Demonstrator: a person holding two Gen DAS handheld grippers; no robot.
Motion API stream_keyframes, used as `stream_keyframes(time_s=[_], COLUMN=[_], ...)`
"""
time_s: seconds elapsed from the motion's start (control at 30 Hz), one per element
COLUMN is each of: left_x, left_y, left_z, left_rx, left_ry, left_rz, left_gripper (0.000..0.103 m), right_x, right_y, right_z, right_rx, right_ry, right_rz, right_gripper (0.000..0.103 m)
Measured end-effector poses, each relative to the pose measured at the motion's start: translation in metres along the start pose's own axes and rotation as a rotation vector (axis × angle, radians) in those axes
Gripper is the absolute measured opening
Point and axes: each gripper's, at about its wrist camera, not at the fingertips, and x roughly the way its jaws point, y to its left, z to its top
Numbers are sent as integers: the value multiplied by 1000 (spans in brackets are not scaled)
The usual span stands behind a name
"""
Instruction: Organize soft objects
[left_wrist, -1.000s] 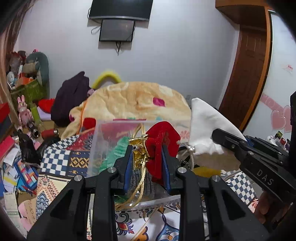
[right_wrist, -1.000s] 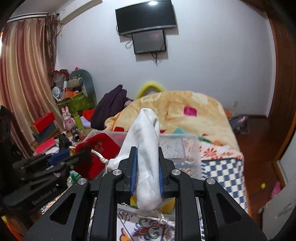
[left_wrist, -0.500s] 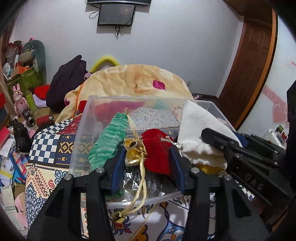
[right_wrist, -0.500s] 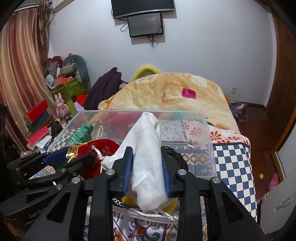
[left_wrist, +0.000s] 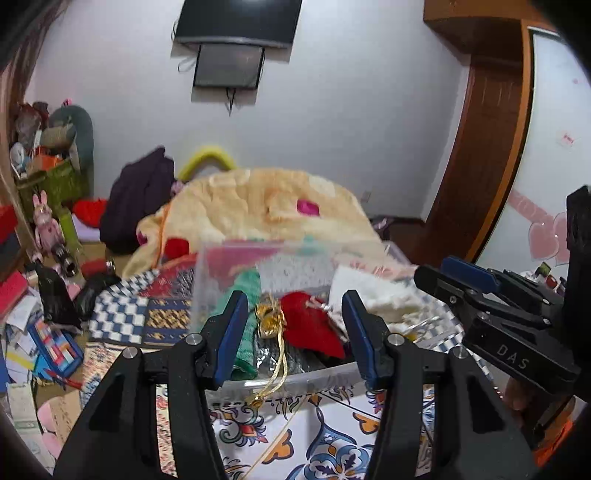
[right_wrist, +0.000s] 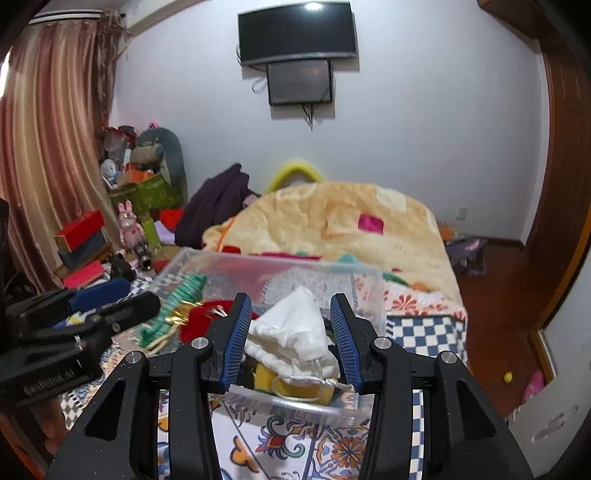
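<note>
In the clear plastic bin (left_wrist: 236, 384) at the near end of the bed, both soft pouches are lying inside, and both tools stand with the jaws spread wide and holding nothing. The left gripper (left_wrist: 291, 334) is open around the red velvet pouch (left_wrist: 314, 328), which rests on the other contents with free space on each side, beside the green knitted piece (left_wrist: 243, 317) to its left. The right gripper (right_wrist: 291, 338) is open in the same way around the white drawstring pouch (right_wrist: 291, 332), which sits on top of a yellow item (right_wrist: 291, 387) near the front wall of the bin.

I think the placing step is almost finished and the main risks come with pulling the tools away. The gold cord (left_wrist: 275, 373) of the small gold bag hangs over the near rim of the bin and outside it. It lies just between the left fingers, so a careless move backward could catch it and drag the bag, and maybe the red pouch too, out of the bin. The white cord (right_wrist: 314, 378) of the white pouch lies close to the right finger (right_wrist: 345, 343); I cannot tell if it touches. If it hooks there, the pouch may be lifted again.

The white pouch also stands high and peaked on the pile, so it could roll toward the near wall. The two tools are near each other, and they may knock together if both pull back at once.
</note>
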Motion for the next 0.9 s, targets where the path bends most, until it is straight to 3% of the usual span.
stream_keyframes(time_s=[0.27, 0.47, 0.9], left_x=[-65, -108, -153], left_y=[-15, -34, -44], left_z=[14, 13, 4], left_rx=[41, 100, 123], left_ry=[-141, -240, -335], left_rz=[-25, -24, -7], left_gripper=[53, 68, 100], right_x=[-58, -90, -115], right_y=[7, 14, 16], right_z=[10, 13, 8], right_rx=[-24, -32, -12], right_ry=[-134, -212, -284], right_rz=[45, 68, 72], right_gripper=[45, 46, 84])
